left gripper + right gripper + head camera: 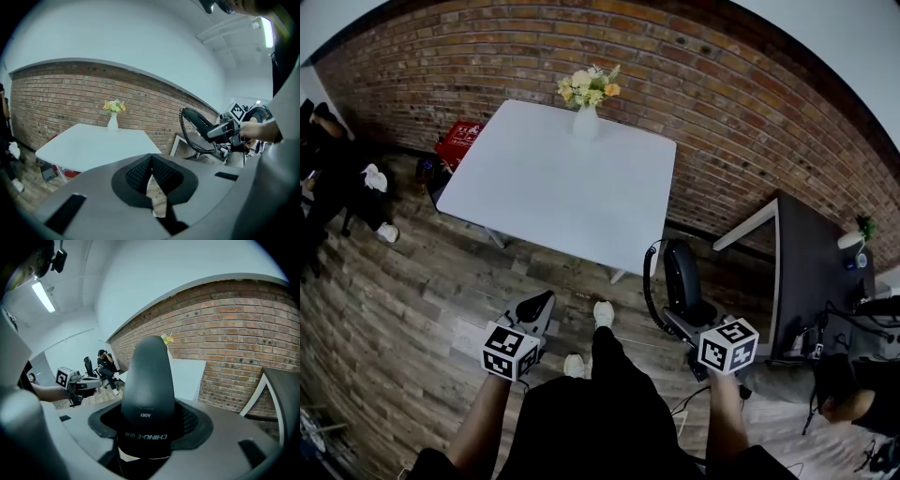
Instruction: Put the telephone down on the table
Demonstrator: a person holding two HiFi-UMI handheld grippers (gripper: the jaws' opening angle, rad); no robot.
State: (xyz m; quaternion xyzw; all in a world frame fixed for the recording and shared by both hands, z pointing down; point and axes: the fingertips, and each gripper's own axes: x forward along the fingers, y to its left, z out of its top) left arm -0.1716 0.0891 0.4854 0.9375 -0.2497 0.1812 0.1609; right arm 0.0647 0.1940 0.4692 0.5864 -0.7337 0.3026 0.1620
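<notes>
The black telephone handset [682, 277] with its coiled cord [649, 281] sticks up from my right gripper [698, 323], which is shut on its lower end. In the right gripper view the handset [147, 380] fills the middle between the jaws. From the left gripper view the handset [199, 123] shows at the right, held in the air. My left gripper [534, 309] is shut with nothing in it, its pads [140, 176] pressed together. The white table [525, 192] stands ahead of both grippers, beyond the person's feet.
A white vase of flowers [587, 105] stands at the table's far edge against the brick wall. A dark desk [811, 272] is at the right, a red crate [459, 141] at the table's far left. A seated person [107, 364] is at the far left.
</notes>
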